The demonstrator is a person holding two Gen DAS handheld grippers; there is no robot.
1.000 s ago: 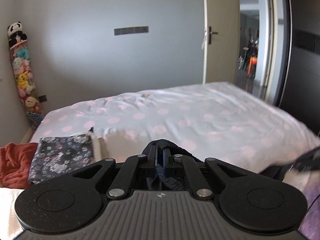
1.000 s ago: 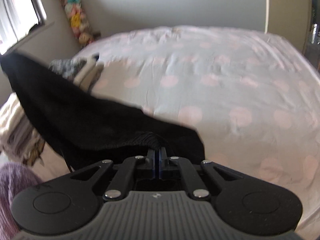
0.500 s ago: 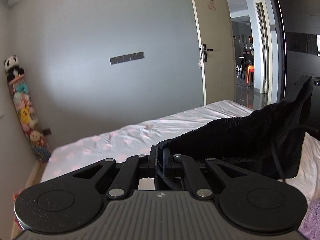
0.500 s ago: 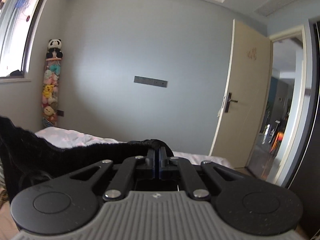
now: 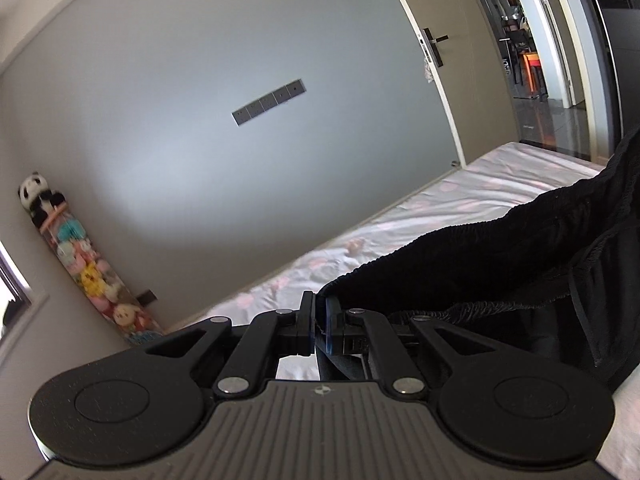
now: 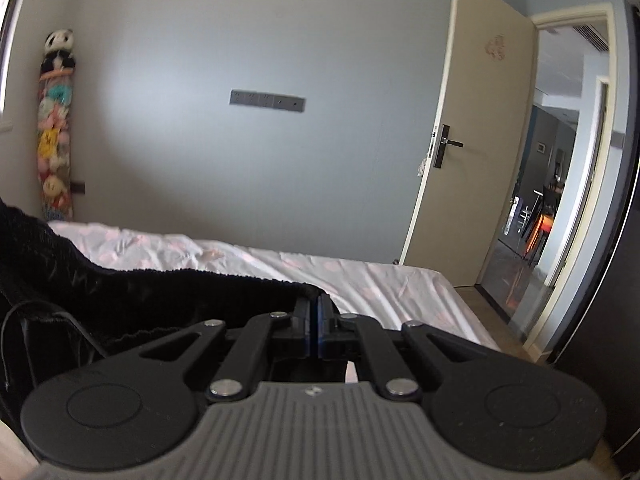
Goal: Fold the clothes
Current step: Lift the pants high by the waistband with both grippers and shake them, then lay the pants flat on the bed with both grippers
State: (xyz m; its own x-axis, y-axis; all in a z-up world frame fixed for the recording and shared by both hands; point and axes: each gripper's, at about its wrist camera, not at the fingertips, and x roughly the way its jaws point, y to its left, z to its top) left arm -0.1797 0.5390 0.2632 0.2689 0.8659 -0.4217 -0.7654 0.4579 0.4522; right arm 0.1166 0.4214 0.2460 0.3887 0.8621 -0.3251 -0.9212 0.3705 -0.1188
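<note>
No legible writing; both claws pinch the black garment point(image 5: 500, 256).

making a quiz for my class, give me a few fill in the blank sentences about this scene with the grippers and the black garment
1. Both the left gripper and the right gripper are shut on the ____ garment.
2. The garment hangs above a bed whose sheet has ____ dots.
3. A toy ____ tops the column of plush toys in the corner.
4. The door beside the bed stands ____.

Missing words: black; pink; panda; open
</note>
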